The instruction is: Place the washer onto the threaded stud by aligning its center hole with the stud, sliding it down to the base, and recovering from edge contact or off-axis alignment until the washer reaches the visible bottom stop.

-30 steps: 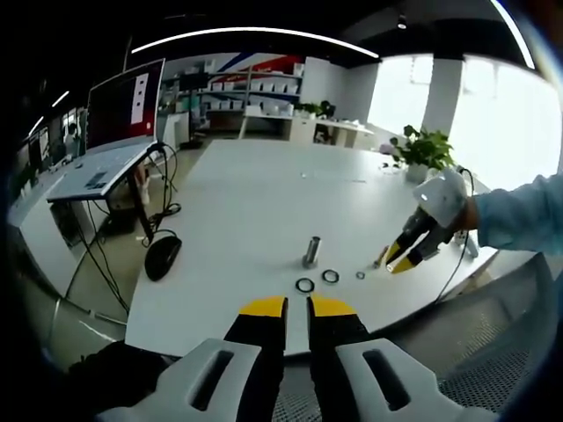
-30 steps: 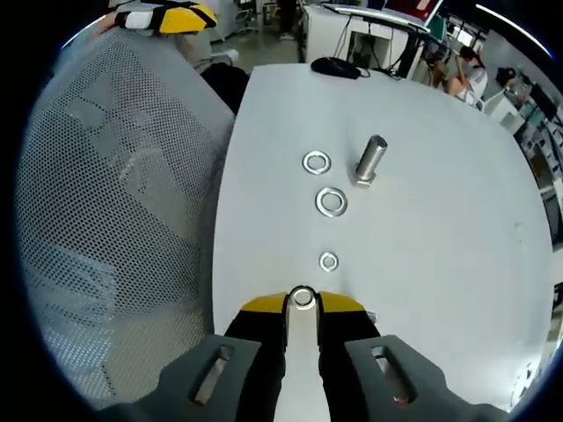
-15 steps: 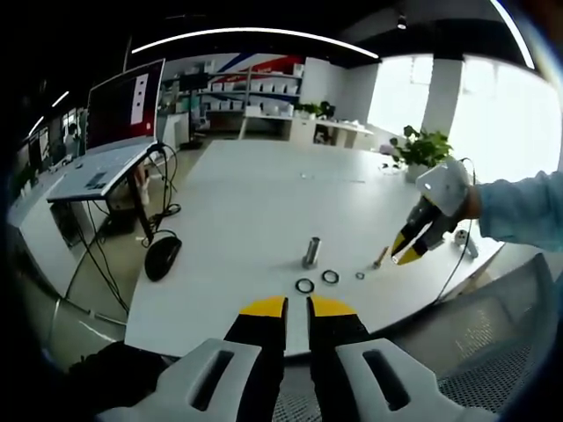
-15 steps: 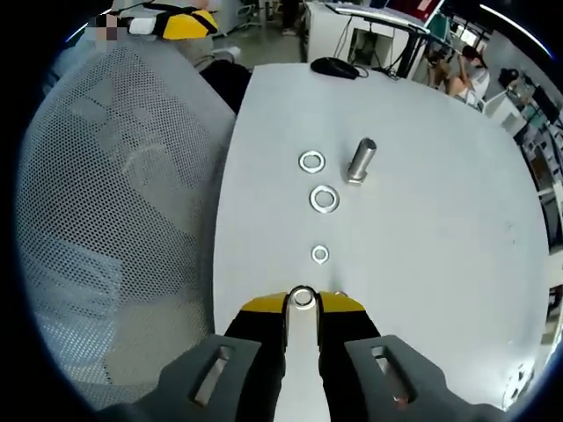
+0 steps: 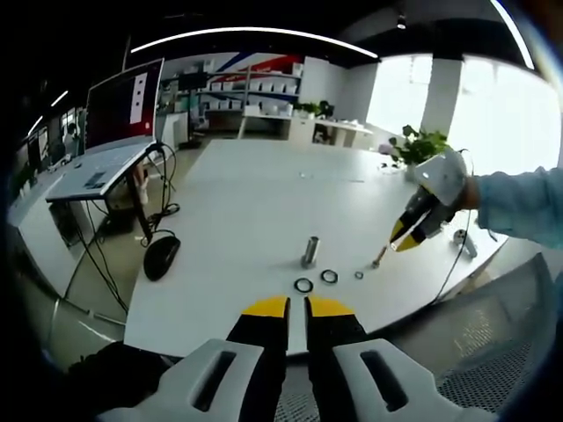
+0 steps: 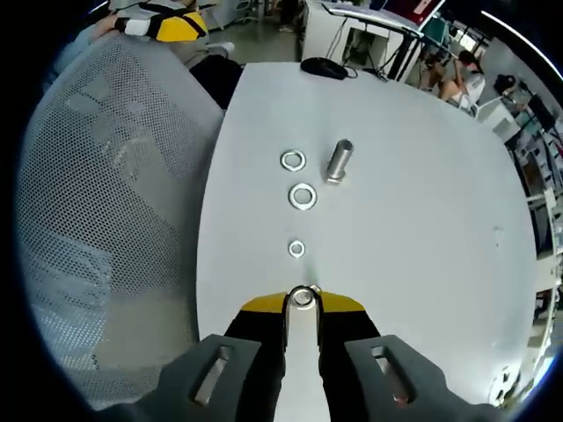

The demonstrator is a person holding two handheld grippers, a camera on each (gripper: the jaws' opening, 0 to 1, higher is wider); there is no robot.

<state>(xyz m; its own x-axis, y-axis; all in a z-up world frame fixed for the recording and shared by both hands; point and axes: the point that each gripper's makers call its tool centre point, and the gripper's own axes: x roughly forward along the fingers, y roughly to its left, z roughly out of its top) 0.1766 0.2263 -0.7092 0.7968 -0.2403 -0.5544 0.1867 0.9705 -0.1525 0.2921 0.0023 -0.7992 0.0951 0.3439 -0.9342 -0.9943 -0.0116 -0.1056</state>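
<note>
Right gripper (image 6: 302,303) pinching washer (image 6: 302,297) above white table (image 6: 422,229), three washers lying beside threaded stud (image 6: 338,160); left gripper (image 5: 287,305) hovering nearly closed, empty, facing laptop (image 5: 119,123).

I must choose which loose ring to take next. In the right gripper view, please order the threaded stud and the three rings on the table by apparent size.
1. threaded stud
2. middle ring
3. far ring, only slightly smaller; distance makes this unsure
4. near ring, smallest though closest

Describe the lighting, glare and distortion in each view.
Left gripper view: the window at right is blown out white, and the white table bulges from fisheye distortion. Right gripper view: even light, with the washers and stud sharp.
</note>
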